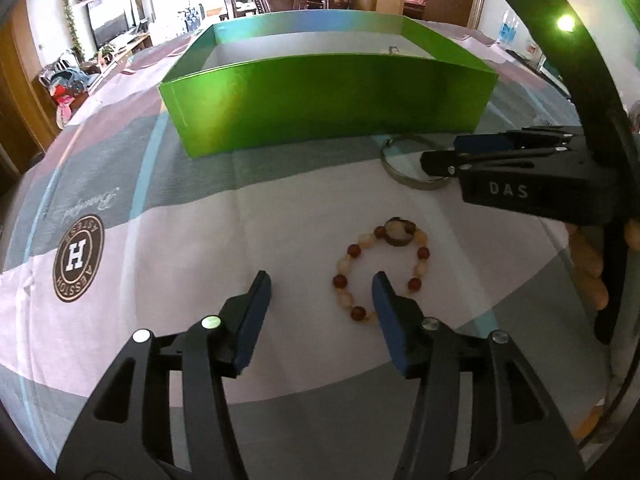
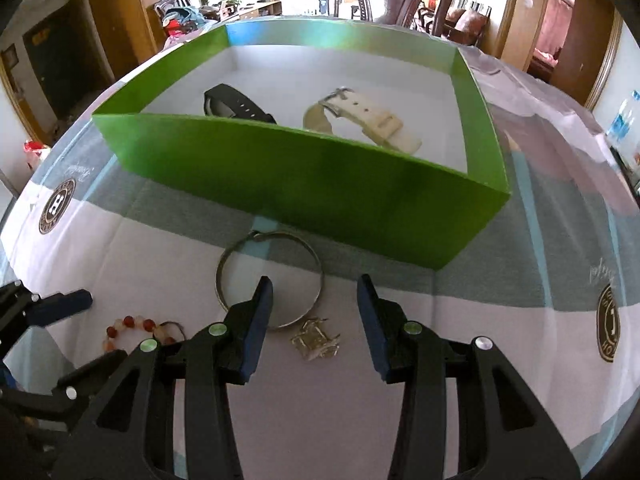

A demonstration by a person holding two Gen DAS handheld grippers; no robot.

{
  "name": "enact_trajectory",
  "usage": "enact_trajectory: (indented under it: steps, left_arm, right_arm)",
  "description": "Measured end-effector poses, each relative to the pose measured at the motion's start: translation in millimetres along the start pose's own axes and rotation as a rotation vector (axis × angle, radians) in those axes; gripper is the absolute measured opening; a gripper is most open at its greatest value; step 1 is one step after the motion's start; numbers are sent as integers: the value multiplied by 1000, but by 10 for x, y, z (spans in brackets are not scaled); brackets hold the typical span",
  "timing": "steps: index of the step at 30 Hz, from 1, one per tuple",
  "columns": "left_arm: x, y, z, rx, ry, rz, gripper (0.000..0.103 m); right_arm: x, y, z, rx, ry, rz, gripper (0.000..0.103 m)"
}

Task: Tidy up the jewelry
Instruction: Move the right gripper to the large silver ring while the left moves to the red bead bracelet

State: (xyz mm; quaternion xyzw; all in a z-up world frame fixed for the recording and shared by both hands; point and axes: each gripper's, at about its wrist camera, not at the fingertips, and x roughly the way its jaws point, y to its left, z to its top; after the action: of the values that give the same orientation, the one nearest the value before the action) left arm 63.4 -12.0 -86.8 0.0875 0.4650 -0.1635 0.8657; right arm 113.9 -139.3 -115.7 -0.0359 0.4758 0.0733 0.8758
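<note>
- Left tool (image 1: 320,292): jaws apart, nothing held; its right pad stands inside the bead loop, its left pad on bare cloth.
- Right tool (image 2: 314,300): jaws apart, nothing held, poised over the bangle's near rim and the small clasp.
- Bead bracelet (image 1: 380,272): red and cream beads, flat on the surface, at 1 o'clock of the left tool.
- Metal bangle (image 2: 269,280): flat on the surface, just before the box's front wall, at 11 o'clock of the right tool.
- Small gold clasp piece (image 2: 316,342): touching or just beside the bangle's near rim; cannot tell which.
- Green box (image 2: 304,168): at 12 o'clock; holds a black watch (image 2: 236,104) and a white watch (image 2: 360,120).
- Risk: the thin bangle may slip or flip from the pads if pinched flat against the cloth.
- Risk: the clasp may be dragged along with the bangle.
- Risk: beads may roll out of a partial pinch; the two tools work near each other and may collide.
</note>
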Motion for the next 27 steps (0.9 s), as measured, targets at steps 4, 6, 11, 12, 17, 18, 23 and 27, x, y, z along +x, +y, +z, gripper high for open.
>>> enact_trajectory:
  steps: [4, 6, 11, 12, 17, 18, 23, 27]
  left_arm:
    - [-24, 115, -38, -23, 0, 21, 56]
    - [-44, 203, -71, -38, -1, 33, 59]
    - [-83, 356, -115, -75, 0, 70, 62]
    - [-96, 404, -133, -89, 1, 79, 62]
    - [-114, 419, -148, -97, 8, 86, 61]
    - [-114, 387, -151, -90, 9, 79, 61]
    - [-117, 225, -160, -46, 2, 52, 59]
    - [-116, 170, -159, -43, -3, 42, 52]
  right_arm:
    - [-22, 121, -44, -56, 7, 25, 44]
    - [-72, 186, -102, -89, 13, 37, 44]
    - [-276, 445, -396, -229, 24, 67, 44]
    - [-321, 497, -469, -258, 26, 84, 44]
    - [-423, 572, -630, -290, 10, 85, 44]
    - [-415, 555, -628, -277, 10, 86, 44]
    - [-356, 446, -540, -196, 12, 97, 44]
    - [-342, 466, -532, -174, 3, 98, 25]
